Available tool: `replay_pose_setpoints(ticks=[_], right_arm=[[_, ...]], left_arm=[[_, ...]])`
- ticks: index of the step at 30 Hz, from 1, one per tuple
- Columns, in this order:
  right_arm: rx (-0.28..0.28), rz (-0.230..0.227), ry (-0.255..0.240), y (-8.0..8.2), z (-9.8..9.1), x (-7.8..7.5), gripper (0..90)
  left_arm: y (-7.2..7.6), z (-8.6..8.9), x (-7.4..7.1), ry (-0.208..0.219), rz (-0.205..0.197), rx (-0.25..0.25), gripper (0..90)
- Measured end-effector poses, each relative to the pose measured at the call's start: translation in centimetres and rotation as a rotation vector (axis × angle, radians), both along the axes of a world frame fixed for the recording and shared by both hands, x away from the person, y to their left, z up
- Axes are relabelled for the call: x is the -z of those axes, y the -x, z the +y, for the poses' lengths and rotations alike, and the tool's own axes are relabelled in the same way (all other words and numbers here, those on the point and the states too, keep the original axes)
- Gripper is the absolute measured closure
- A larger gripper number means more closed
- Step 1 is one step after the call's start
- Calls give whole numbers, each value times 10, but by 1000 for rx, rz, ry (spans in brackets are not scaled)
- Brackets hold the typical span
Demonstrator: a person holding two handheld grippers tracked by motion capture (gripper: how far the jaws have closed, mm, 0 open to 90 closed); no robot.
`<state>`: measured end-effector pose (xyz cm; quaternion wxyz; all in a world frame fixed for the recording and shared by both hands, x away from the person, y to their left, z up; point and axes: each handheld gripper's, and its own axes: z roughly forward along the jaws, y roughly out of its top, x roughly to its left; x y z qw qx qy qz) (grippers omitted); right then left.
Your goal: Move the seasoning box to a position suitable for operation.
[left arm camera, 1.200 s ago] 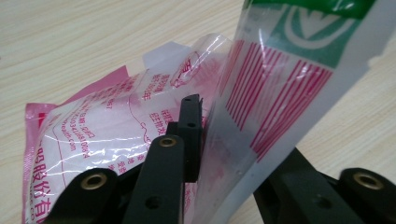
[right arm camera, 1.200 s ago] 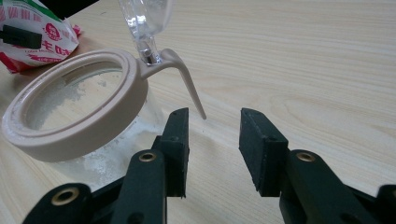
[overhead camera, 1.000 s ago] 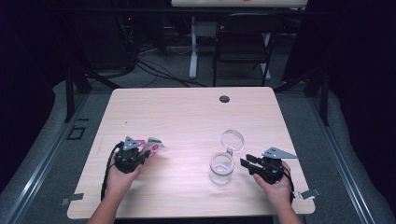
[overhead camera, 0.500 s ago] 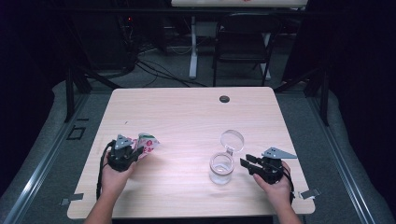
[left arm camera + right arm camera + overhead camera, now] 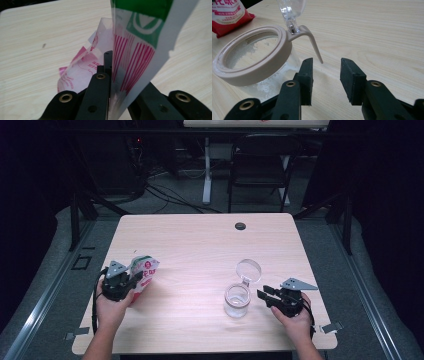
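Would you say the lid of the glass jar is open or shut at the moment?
Open. The clear lid is flipped back on its hinge behind the jar, and the right gripper view looks straight into the uncovered beige rim.

The table (image 5: 200, 250) is surfaced in pale, matt wood-grain laminate. The pouch (image 5: 135, 50) is made of thin, glossy printed plastic film, creased where it is pinched. The jar (image 5: 254, 75) is formed of clear glass or plastic, dusted inside with white powder, and ringed by a smooth, matt beige plastic collar (image 5: 269, 65). Its lid (image 5: 292, 10) is of clear, glossy plastic.
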<state>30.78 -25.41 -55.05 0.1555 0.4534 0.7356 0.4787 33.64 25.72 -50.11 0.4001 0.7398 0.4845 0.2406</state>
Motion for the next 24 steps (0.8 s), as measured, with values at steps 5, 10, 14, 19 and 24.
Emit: replay_pose_setpoints(ticks=[5, 10, 14, 19, 24], right_arm=[[3, 0, 1, 0, 0, 0, 630], [-2, 1, 7, 0, 1, 0, 630], [-3, 1, 3, 0, 0, 0, 630], [-3, -1, -1, 0, 1, 0, 630], [-11, -8, 9, 0, 1, -1, 631]], left_arm=[[3, 14, -7, 37, -28, -48, 900], [7, 21, -14, 36, -62, -84, 900], [11, 24, -20, 26, -91, -106, 900], [14, 28, -25, 54, -112, -113, 900], [16, 28, -29, 66, -121, -103, 900]])
